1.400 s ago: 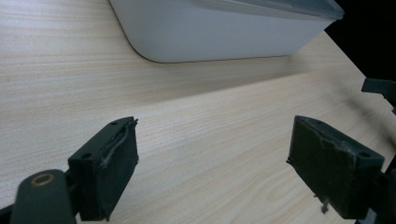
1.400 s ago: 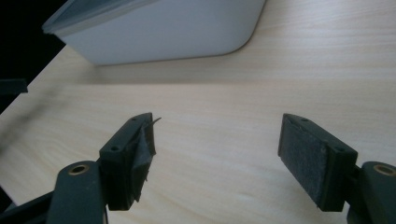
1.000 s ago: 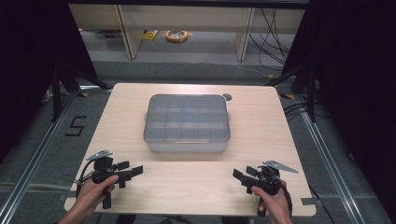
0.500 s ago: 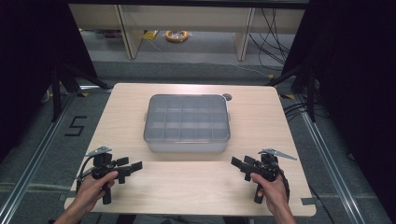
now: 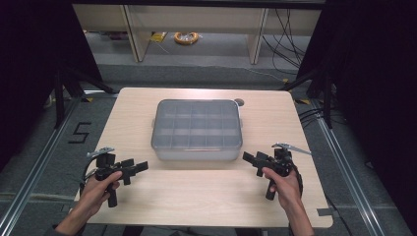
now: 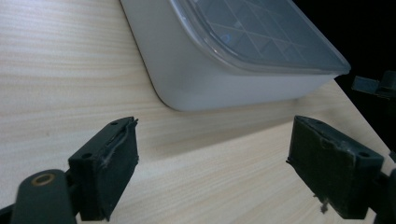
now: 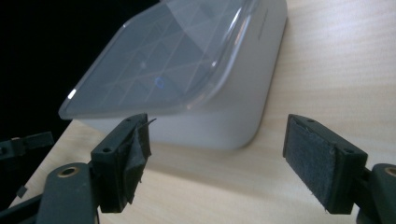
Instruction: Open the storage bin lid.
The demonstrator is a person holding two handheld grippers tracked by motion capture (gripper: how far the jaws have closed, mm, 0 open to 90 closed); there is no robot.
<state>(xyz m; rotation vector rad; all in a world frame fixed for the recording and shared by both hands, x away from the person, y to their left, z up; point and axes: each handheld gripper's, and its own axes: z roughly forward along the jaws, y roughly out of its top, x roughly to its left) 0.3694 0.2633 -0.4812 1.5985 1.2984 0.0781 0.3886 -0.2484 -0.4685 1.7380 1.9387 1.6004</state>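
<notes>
**Lidded organiser box at counter centre, both tools standing wide**

A grey translucent box [image 5: 196, 129] is sitting at the middle of the pale wood counter [image 5: 206, 196], its clear lid [image 6: 261, 32] lying closed over a grid of compartments. Nothing can be made out inside the compartments — the lid is glaring and the plastic is cloudy. A small dark round spot [image 5: 239, 102] is showing on the counter just beside the box's far right corner; what it is cannot be told.

The left tool [image 5: 140, 167] is hovering near the box's near left corner, jaws standing wide apart and gripping nothing. The right tool [image 5: 249, 158] is hovering near the near right corner, jaws likewise wide and empty. Neither is touching the box.

In the left tool's view the box's far end is being cut off by the frame.
</notes>
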